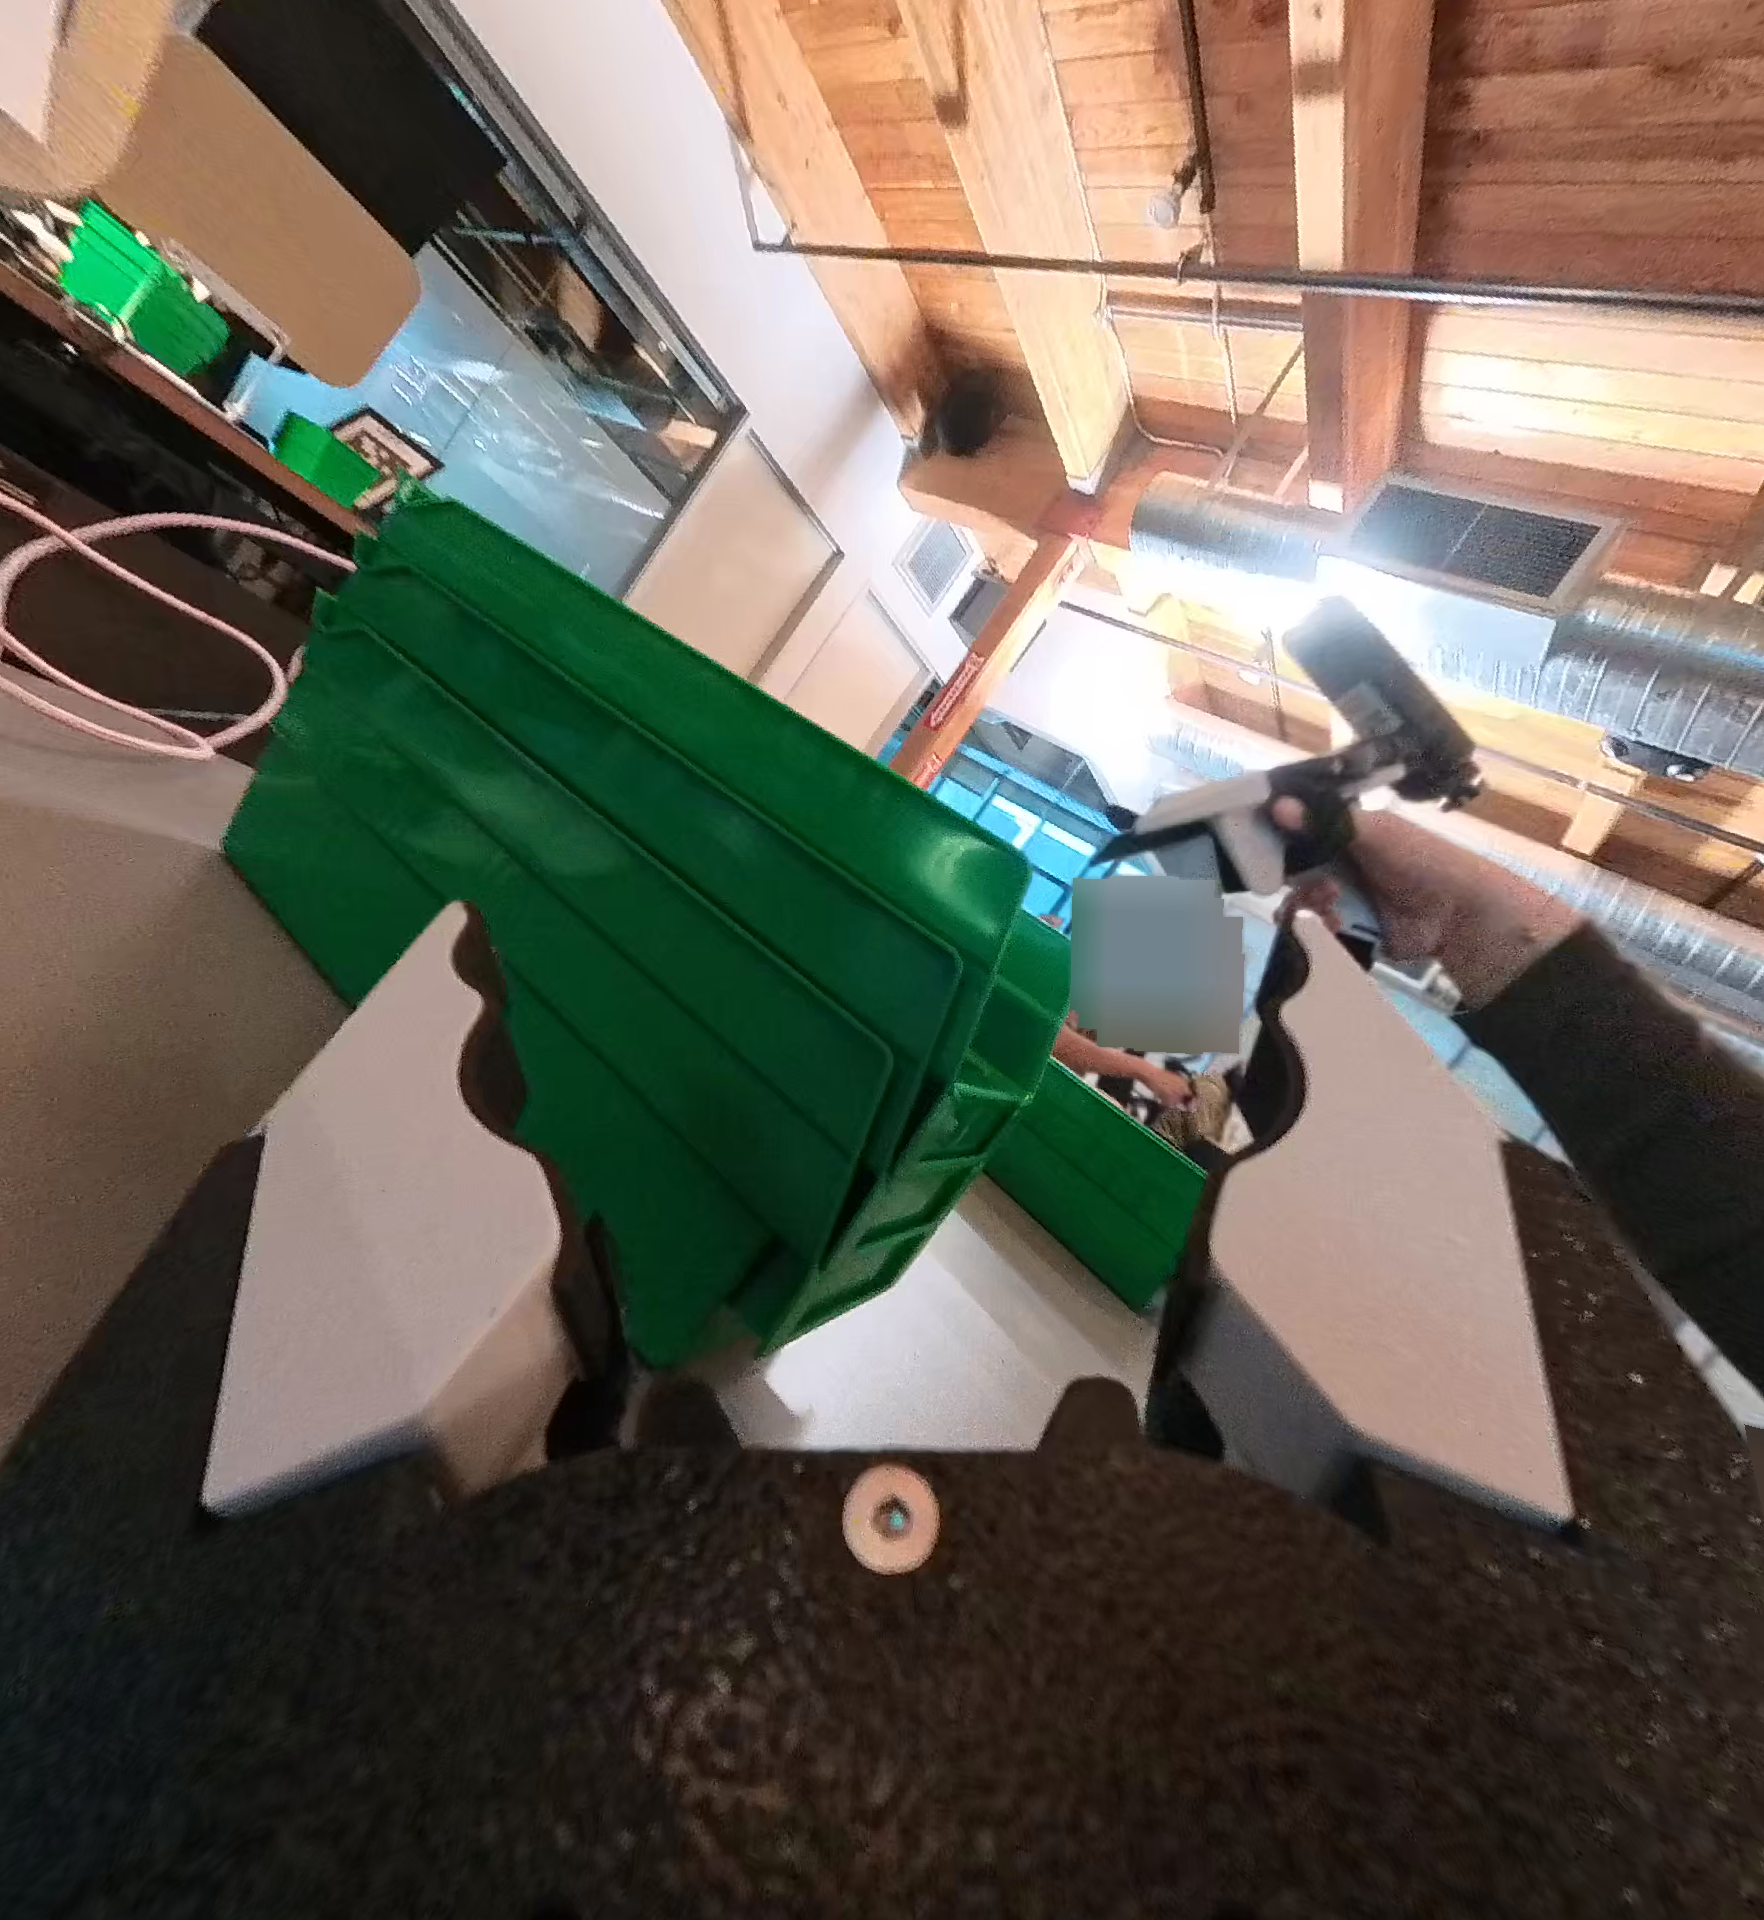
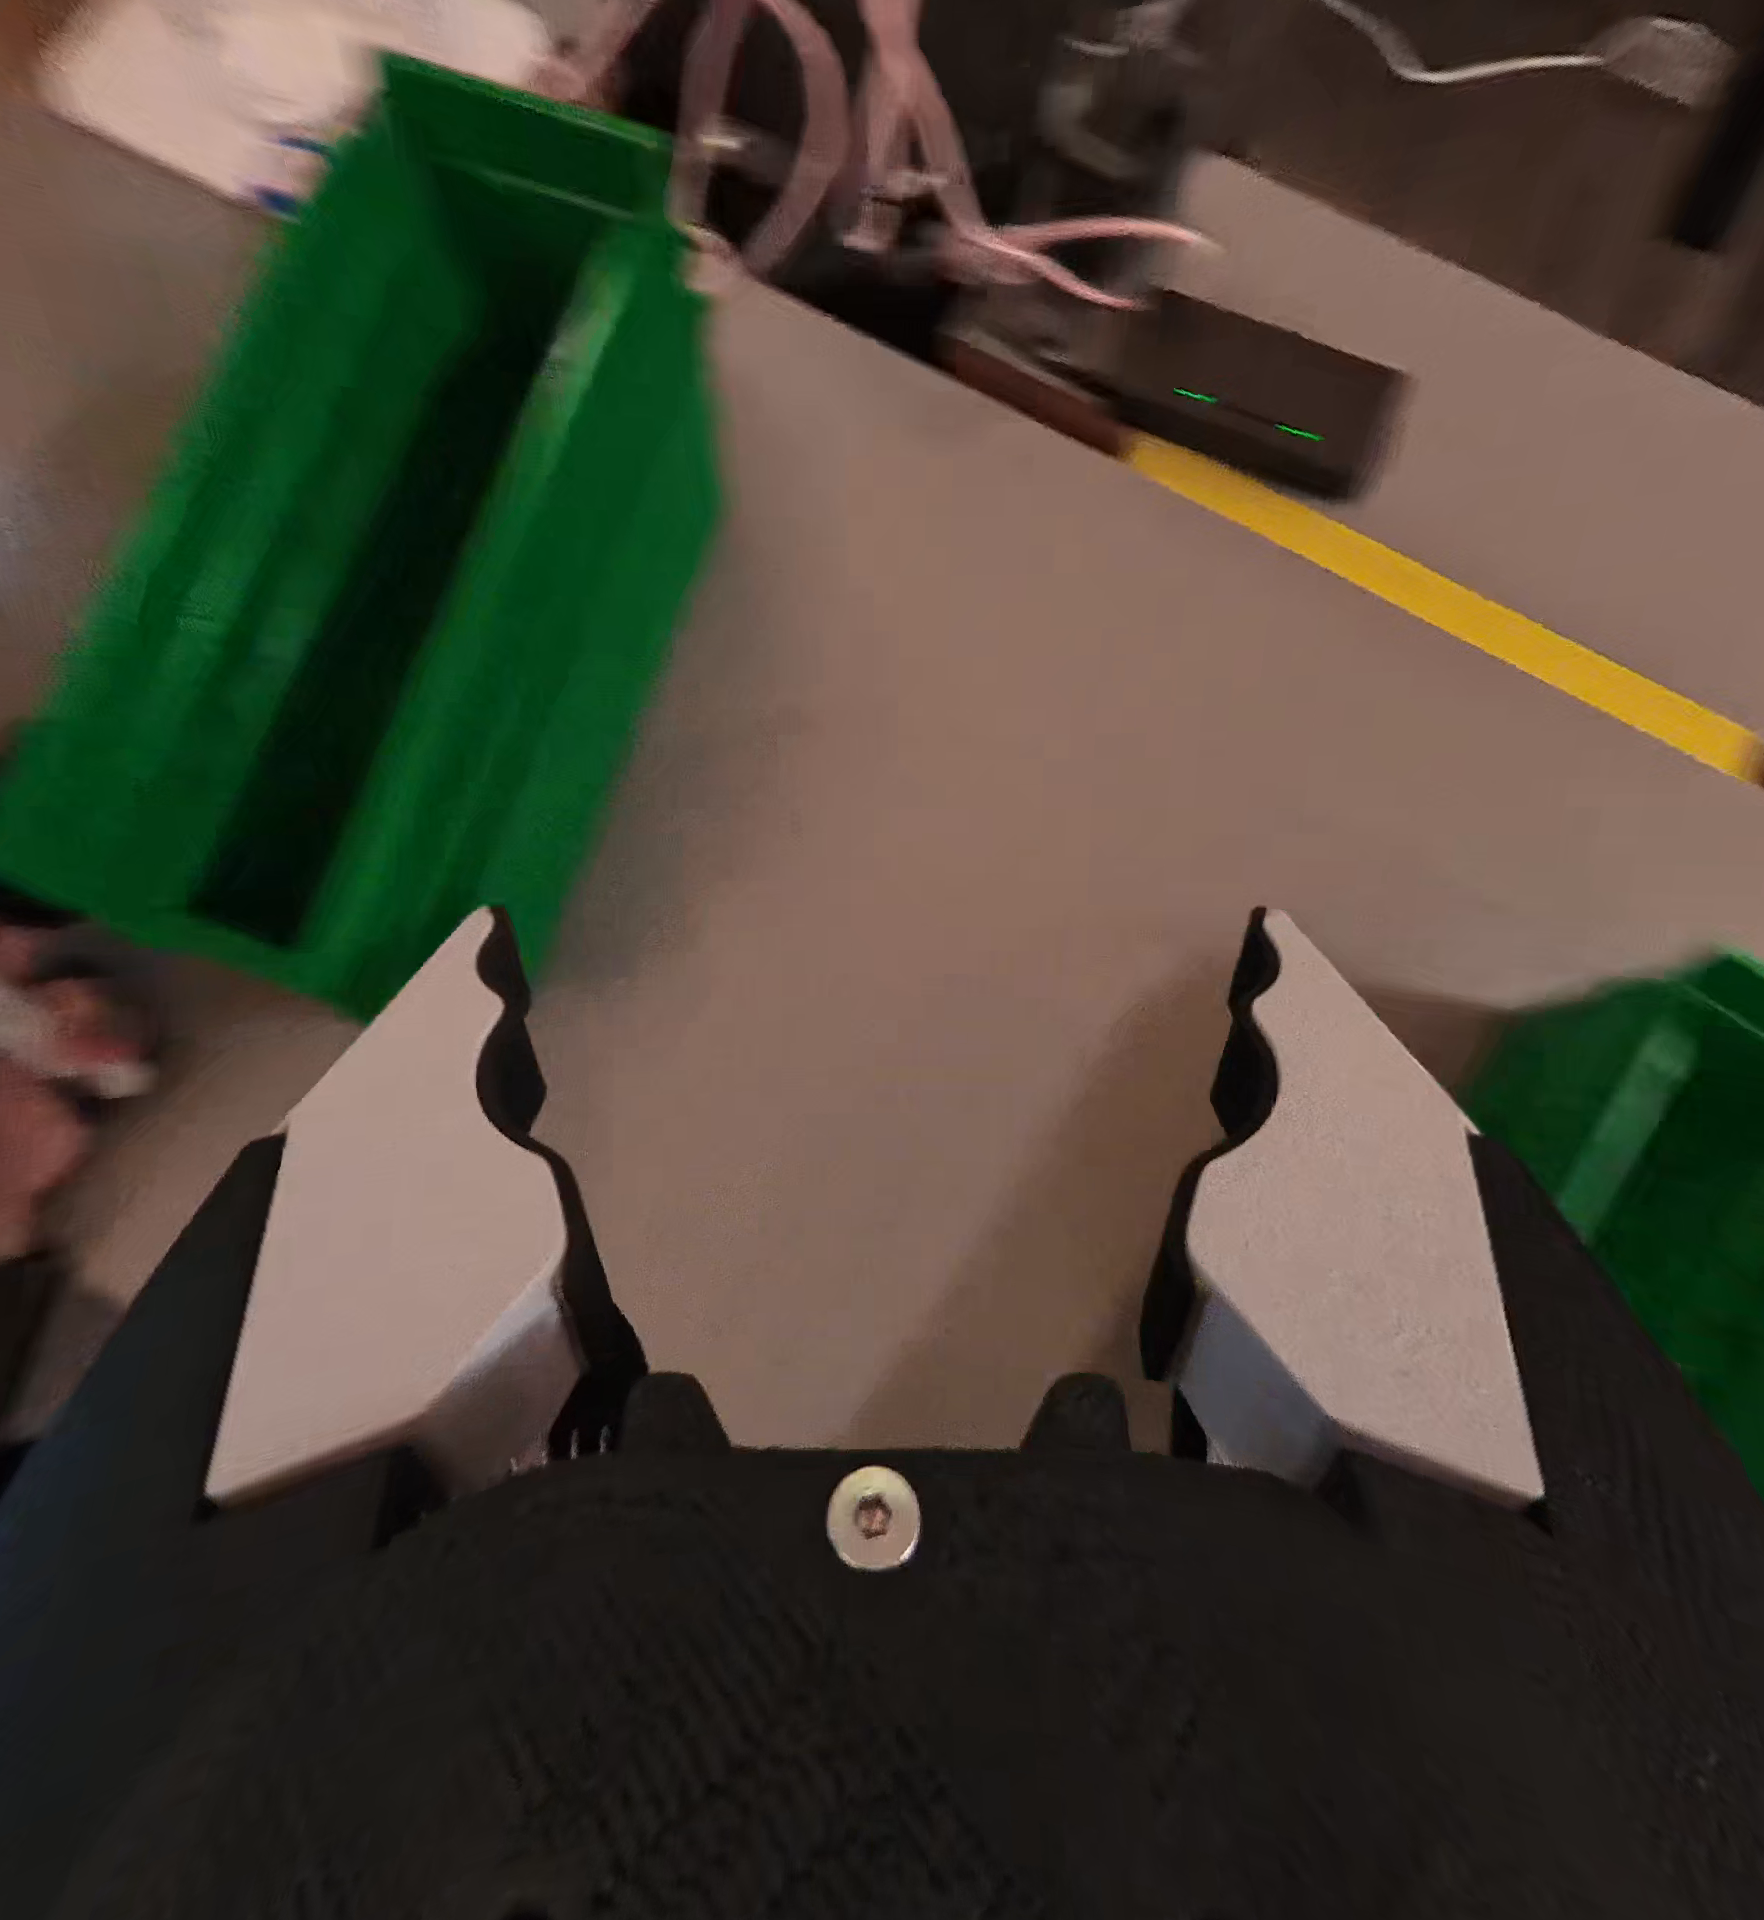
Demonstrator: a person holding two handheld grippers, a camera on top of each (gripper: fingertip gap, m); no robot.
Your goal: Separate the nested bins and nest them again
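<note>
A: Left wrist view first. We see the left claw (image 1: 883, 935) spread wide, holding nothing, with the nested green bins (image 1: 629, 894) on the pale bench (image 1: 47, 935) right at its mouth, one corner reaching between the fingers. Whether it touches a finger we cannot tell.

B: Axis?

A: Long axis runs from near the claw away up-left. Smooth glossy plastic, stepped side walls with rounded corners, ribbed rim. Another green bin (image 1: 1096, 1174) lies just behind them. The right claw (image 1: 1148, 831) shows farther off, raised, in a hand (image 1: 1418, 883).

B: Right wrist view?

A: Blurry. Right claw (image 2: 878, 925) wide open, empty, over bare bench (image 2: 961, 779). The nested bins (image 2: 358, 540) are at left, open side up, long axis lower-left to upper-right. A separate green bin (image 2: 1709, 1195) sits at the right edge, well apart. Fingers (image 2: 390, 1247) are pale flat plates with wavy black inner edges on a rough black body.
</note>
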